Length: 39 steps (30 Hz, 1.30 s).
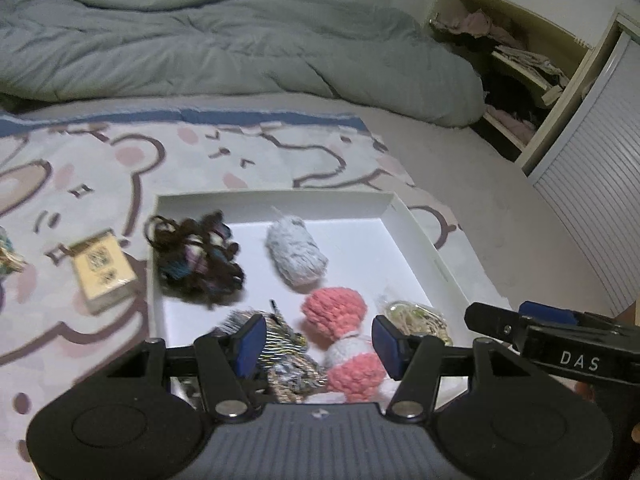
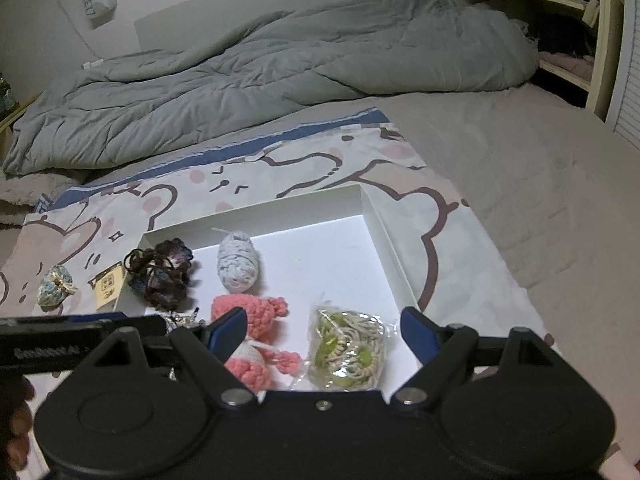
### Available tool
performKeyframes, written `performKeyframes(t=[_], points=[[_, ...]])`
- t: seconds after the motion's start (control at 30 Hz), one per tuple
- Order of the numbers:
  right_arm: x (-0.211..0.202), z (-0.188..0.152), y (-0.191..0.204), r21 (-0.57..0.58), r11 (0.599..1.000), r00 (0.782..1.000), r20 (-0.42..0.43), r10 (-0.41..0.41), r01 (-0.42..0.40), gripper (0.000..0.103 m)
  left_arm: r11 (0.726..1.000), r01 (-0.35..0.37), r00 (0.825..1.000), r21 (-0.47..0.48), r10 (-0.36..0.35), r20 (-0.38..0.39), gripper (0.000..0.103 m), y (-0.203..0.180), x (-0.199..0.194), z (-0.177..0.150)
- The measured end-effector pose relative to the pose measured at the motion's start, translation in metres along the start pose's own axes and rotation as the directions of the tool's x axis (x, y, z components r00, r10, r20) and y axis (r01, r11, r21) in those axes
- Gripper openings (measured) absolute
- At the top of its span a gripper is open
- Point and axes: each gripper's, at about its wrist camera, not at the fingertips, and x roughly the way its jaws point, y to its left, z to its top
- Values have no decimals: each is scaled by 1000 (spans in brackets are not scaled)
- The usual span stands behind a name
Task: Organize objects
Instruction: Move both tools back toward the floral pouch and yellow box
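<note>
A shallow white box (image 1: 416, 236) (image 2: 384, 228) lies on a cartoon-print blanket. In it are a dark yarn tangle (image 1: 196, 258) (image 2: 160, 270), a pale grey yarn skein (image 1: 296, 256) (image 2: 238, 262), a pink and white knitted piece (image 1: 344, 340) (image 2: 252, 336), a striped yarn bundle (image 1: 288, 356) and a clear bag of beige and green cord (image 1: 416, 316) (image 2: 348, 350). My left gripper (image 1: 318, 346) is open and empty above the box's near edge. My right gripper (image 2: 324, 334) is open and empty above the bag.
A small cream card box (image 1: 102, 270) (image 2: 108, 288) lies left of the white box. A blue-white yarn ball (image 2: 56, 290) lies farther left. A grey duvet (image 1: 224, 48) is bunched at the back. An open closet (image 1: 516, 76) stands at the right.
</note>
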Motion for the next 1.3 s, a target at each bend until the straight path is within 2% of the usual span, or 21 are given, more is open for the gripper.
performKeyframes(t=[0.3,0.37,0.47,0.53,0.63,0.73,1.03,1.3], points=[[-19,2,18,-20,1000,999,49,11,-10,84,998,-56,996,41,53,71,61,15,-41,-1],[-24,1,21,-27,1000,998,66,15,-13,84,996,-76,993,56,71,90,67,18,-49,-1],[-29,0,26,-35,999,996,90,18,-15,85,992,-105,987,66,96,126,82,24,-61,-2],[-30,0,30,-44,999,995,96,16,-12,90,990,-118,984,73,107,145,94,27,-67,-3],[-32,-1,37,-65,998,994,113,8,-1,99,983,-153,977,99,135,167,100,29,-73,-5],[-34,-2,44,-76,997,992,126,5,4,103,977,-179,972,113,157,176,102,34,-76,-6],[-25,-2,66,-113,993,991,130,-29,44,103,966,-246,955,78,227,191,103,66,-83,-4],[-16,1,91,-125,992,991,135,1,16,103,954,-299,937,31,287,201,103,104,-96,-3]])
